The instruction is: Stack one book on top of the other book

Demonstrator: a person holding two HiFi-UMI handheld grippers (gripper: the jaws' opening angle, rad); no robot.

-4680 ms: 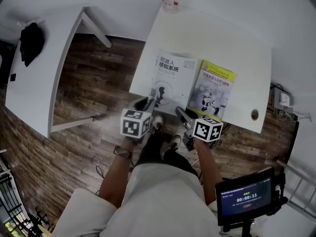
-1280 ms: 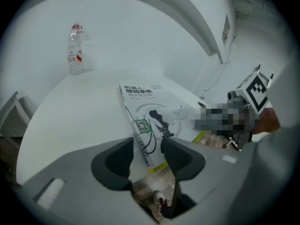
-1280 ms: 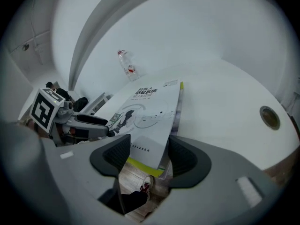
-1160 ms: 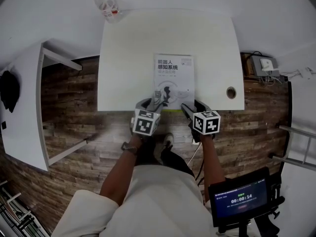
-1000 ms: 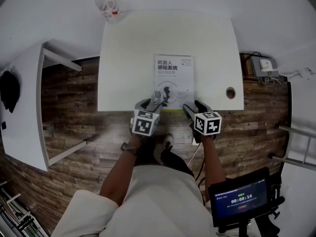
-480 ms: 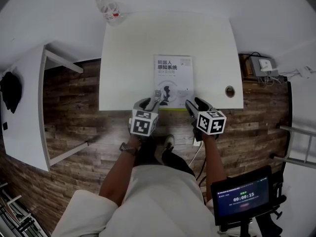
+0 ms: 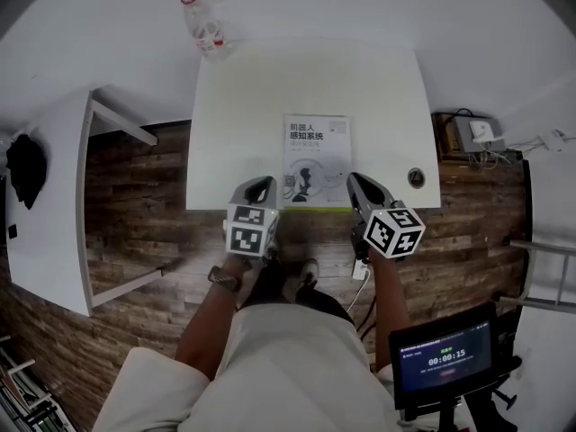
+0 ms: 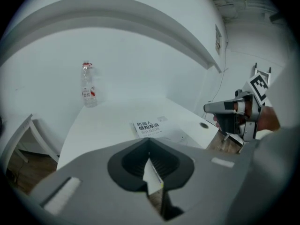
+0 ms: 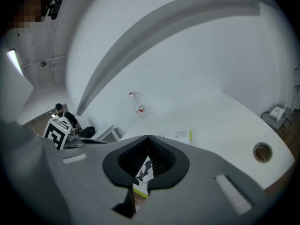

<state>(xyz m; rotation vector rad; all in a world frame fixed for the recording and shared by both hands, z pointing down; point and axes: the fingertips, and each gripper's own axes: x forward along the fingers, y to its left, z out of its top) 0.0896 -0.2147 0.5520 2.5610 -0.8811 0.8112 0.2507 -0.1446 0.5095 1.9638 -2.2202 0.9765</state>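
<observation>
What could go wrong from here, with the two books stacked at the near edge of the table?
1. The white book lies on the yellow-green book right at the near edge of the table; a nudge could tip the stack onto the floor.
2. The left gripper and right gripper, both shut and empty, hover beside the stack's near corners; a careless swing might clip it.

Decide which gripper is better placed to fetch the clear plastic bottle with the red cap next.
Left, probably. The clear plastic bottle stands at the white table's far left corner, on the left gripper's side; the right gripper would have to cross over the stacked books. Both are shut and empty.
</observation>
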